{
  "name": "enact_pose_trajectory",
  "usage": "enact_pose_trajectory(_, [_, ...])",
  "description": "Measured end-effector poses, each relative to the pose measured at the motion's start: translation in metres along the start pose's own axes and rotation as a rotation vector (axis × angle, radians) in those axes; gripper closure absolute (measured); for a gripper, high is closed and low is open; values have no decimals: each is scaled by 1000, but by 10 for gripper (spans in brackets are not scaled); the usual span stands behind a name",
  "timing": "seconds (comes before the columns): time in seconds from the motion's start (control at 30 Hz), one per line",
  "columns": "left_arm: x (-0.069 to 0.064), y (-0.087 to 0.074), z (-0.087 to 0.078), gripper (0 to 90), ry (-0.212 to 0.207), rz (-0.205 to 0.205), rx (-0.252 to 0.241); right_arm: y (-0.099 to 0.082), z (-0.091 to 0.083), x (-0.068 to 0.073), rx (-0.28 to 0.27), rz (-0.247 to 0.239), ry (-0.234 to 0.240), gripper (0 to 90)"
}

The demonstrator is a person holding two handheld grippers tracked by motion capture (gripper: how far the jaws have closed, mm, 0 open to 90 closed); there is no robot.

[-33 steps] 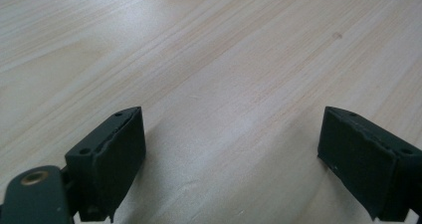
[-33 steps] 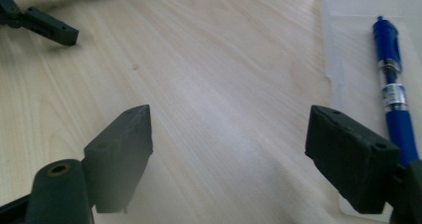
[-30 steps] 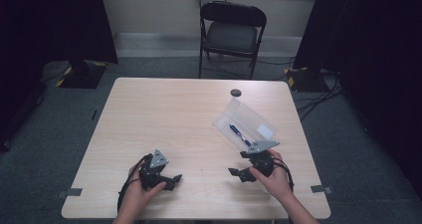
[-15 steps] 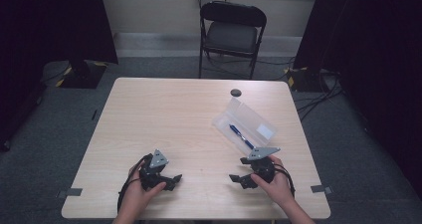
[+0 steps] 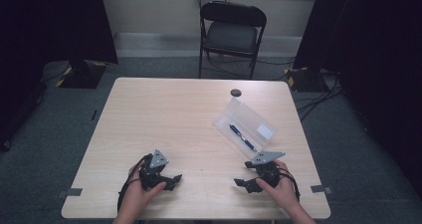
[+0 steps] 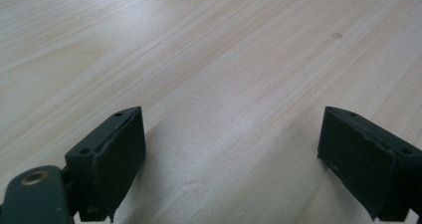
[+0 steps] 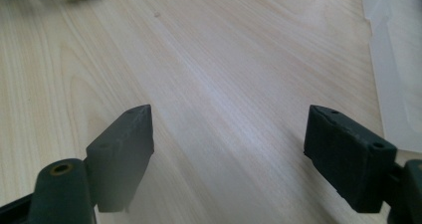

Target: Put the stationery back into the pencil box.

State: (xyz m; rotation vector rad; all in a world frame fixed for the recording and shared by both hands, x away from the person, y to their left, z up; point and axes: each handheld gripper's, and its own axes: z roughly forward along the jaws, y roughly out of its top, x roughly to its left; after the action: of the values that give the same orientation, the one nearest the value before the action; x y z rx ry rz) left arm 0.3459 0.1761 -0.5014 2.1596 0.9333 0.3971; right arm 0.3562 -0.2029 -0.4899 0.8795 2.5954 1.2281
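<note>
I am seeing the left hand-held gripper (image 5: 175, 177) resting low on the near left of the desk (image 5: 164, 119), jaws spread wide over bare wood. The right hand-held gripper (image 5: 240, 183) is sitting near right, jaws likewise apart. Just beyond it, the clear pencil case (image 5: 244, 127) is lying with a blue pen (image 5: 242, 137) inside.
</note>
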Motion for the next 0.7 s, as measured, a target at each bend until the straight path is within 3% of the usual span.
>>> enact_pose_trajectory(0.47, [0, 0, 0, 113, 0, 0, 0, -11, -6, -2, 10, -16, -4, 191])
enact_pose_trajectory(0.7, [0, 0, 0, 113, 0, 0, 0, -18, -7, 0, 3, -68, -22, 186])
